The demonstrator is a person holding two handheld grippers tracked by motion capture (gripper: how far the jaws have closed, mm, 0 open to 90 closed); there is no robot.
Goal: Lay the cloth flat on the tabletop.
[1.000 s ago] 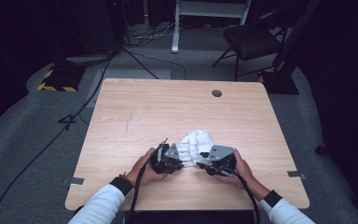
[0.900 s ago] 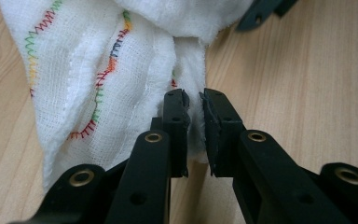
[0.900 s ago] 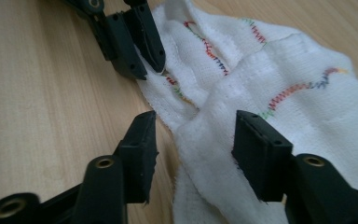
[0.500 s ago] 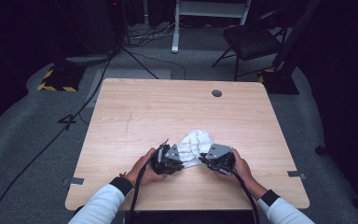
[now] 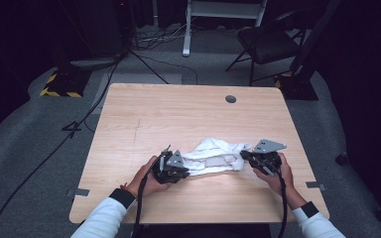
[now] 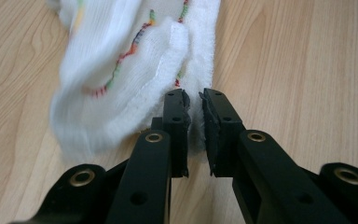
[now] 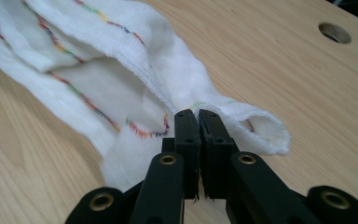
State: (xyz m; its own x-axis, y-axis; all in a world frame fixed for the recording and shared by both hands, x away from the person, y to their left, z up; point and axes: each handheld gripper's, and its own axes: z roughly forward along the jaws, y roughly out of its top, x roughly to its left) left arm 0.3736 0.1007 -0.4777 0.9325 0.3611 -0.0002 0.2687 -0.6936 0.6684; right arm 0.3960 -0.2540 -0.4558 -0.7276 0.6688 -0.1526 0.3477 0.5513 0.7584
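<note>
Currently the white towel is stretched across the near part of the table, still bunched and wrinkled in the middle. One end is pinched by the left gripper, the other clamped by the right gripper, whose jaws have just been closing on the cloth. Versus a second ago, the towel is pulled wider rightwards. Flattening and folding are judged left.

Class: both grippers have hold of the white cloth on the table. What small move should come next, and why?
Probably draw the grippers a little further apart. The left gripper and right gripper each pinch an end of the cloth, whose middle lies bunched and folded on the table, so more pull should flatten it.
</note>
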